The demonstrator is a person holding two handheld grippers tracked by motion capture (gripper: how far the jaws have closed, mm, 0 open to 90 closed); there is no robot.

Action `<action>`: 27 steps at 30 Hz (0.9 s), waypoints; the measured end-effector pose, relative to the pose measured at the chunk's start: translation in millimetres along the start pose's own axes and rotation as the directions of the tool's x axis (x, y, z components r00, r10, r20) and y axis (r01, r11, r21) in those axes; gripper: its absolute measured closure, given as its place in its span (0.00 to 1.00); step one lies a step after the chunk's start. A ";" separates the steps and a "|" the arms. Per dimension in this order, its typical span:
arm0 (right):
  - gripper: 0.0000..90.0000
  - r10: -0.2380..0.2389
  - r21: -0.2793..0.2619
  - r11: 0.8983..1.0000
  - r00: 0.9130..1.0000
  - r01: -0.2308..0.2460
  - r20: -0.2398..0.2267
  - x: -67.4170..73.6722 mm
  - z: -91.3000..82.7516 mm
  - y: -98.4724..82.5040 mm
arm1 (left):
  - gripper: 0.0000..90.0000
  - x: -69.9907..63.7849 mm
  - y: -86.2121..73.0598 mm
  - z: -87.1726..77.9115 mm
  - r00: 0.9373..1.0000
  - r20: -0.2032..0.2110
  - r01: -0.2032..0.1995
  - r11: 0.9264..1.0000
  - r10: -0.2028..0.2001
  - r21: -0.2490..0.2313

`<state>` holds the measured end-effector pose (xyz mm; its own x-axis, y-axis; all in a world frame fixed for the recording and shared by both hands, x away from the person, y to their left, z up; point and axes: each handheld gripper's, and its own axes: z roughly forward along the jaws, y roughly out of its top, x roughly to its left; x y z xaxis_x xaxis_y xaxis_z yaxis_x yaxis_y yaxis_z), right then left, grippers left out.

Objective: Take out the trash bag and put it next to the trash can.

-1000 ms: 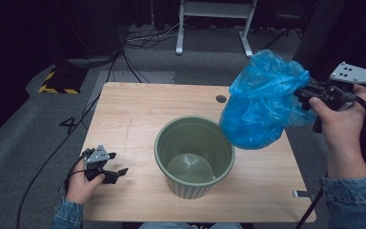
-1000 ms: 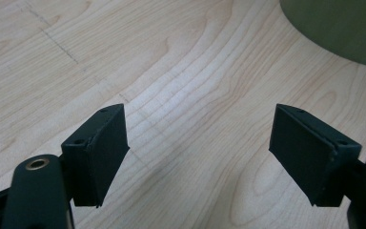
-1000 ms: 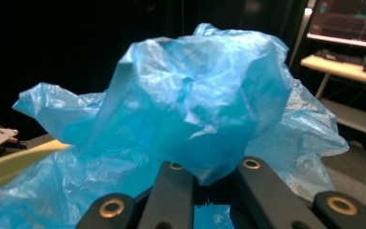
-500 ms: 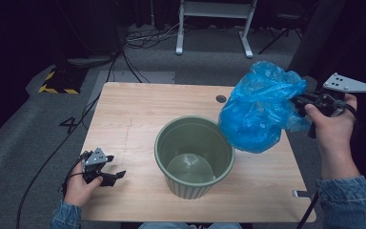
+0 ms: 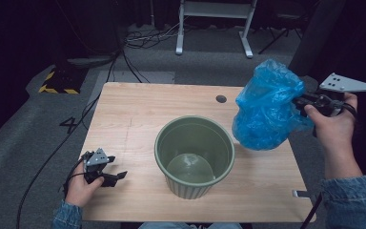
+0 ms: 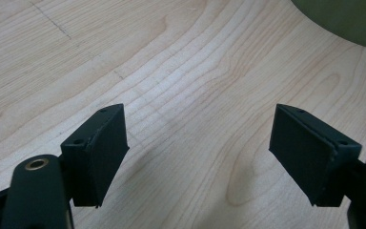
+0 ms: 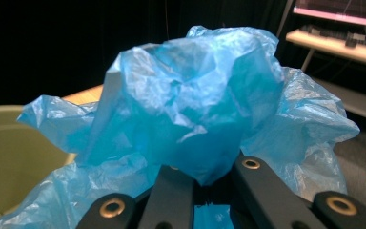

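Blue bag (image 5: 267,107) beside green pot (image 5: 194,162)

- The green bucket (image 5: 194,157) stands upright in the middle-front of the worktop (image 5: 138,114); its open mouth is unblocked from above.
- Bare wood lies behind the bucket and to its left, open for passage.
- The left tool (image 5: 112,176) rests low at the front left corner, jaws spread wide with bare wood between them, the bucket's wall just ahead.
- The blue plastic bag (image 5: 267,107), gripped by the right tool (image 5: 301,101), hangs above the worktop's right edge, just beside the bucket's rim, crowding that side.
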<state>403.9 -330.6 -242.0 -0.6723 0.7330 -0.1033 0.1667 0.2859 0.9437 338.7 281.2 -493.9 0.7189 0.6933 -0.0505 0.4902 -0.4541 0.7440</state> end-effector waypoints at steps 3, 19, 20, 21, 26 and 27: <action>0.99 0.019 0.035 0.999 1.000 -0.019 0.002 -4.2 10.3 -15.4 | 0.23 0.0 -0.9 1.7 1.000 0.003 0.006 1.000 -0.006 0.002; 0.86 0.095 0.140 0.986 0.994 -0.087 -0.052 2.2 60.2 -77.0 | 0.23 -0.6 -1.9 4.0 1.000 0.008 0.011 1.000 -0.011 0.007; 0.79 0.104 0.140 0.985 0.993 -0.096 -0.051 2.5 59.6 -78.0 | 0.23 -0.6 -1.7 4.1 1.000 0.010 0.008 1.000 -0.008 0.009; 0.71 0.114 0.142 0.984 0.992 -0.106 -0.048 2.8 58.6 -78.9 | 0.23 -0.7 -1.6 4.2 1.000 0.010 0.008 1.000 -0.008 0.010; 0.43 0.114 0.133 0.985 0.993 -0.109 -0.034 10.6 42.5 -76.9 | 0.23 -0.9 -1.7 3.1 1.000 0.007 0.003 1.000 -0.003 0.009; 0.41 0.111 0.127 0.986 0.993 -0.106 -0.034 13.0 37.1 -76.5 | 0.23 -1.1 -1.8 2.8 1.000 0.009 0.006 1.000 -0.006 0.008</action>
<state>409.2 -320.1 -327.2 -0.6739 0.7387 0.0127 0.3268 0.2826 0.9019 338.4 279.7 -497.1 0.7203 0.6910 -0.0610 0.4985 -0.4544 0.7383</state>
